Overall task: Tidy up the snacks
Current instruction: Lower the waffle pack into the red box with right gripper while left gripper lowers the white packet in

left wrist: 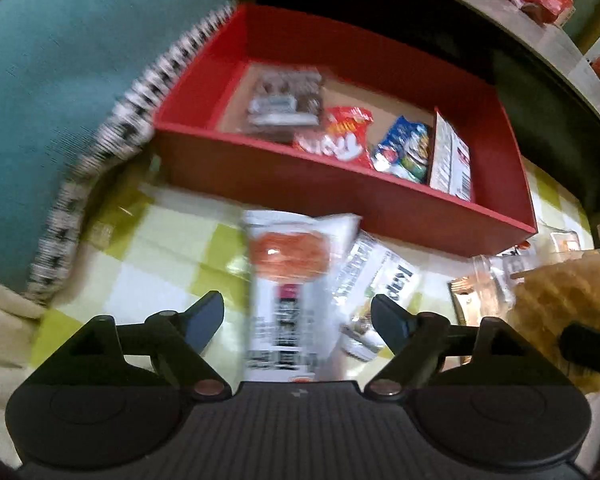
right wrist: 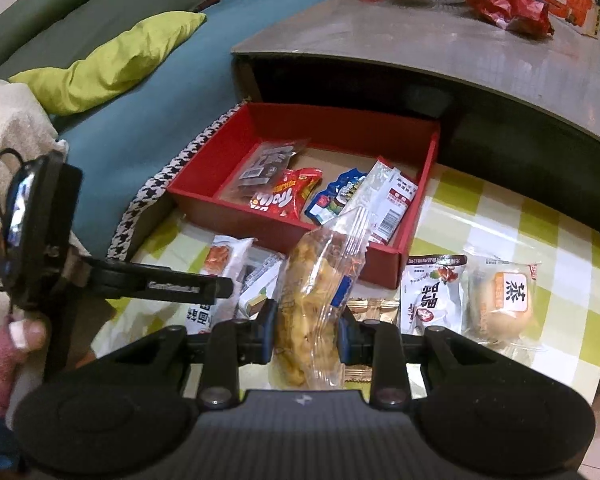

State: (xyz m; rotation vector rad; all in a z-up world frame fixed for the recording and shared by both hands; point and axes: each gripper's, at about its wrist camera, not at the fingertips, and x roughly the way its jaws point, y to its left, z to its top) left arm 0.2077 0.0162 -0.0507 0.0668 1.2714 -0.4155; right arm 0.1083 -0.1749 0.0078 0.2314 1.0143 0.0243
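Observation:
A red open box (left wrist: pixel 340 192) on a green-and-white checked cloth holds a dark clear packet (left wrist: pixel 284 100), a red packet (left wrist: pixel 340 136), a blue packet (left wrist: pixel 404 148) and an upright white packet (left wrist: pixel 452 156). In front of the box lies a white packet with an orange picture (left wrist: pixel 288 256). My left gripper (left wrist: pixel 296 304) is open above it, one finger on each side, and the pads do not touch it. My right gripper (right wrist: pixel 306 320) is shut on a clear bag of yellow fried snacks (right wrist: pixel 312 292), held upright just before the red box (right wrist: pixel 240 216).
More packets lie on the cloth: a white one with red fruit (right wrist: pixel 432 292), a bun packet (right wrist: pixel 504 300), another white packet (left wrist: pixel 376 272). A low grey table (right wrist: pixel 420 40) with apples and red bags overhangs the box. A teal sofa (right wrist: pixel 160 92) is at the left. A person's hand (right wrist: pixel 20 332) shows at the left edge.

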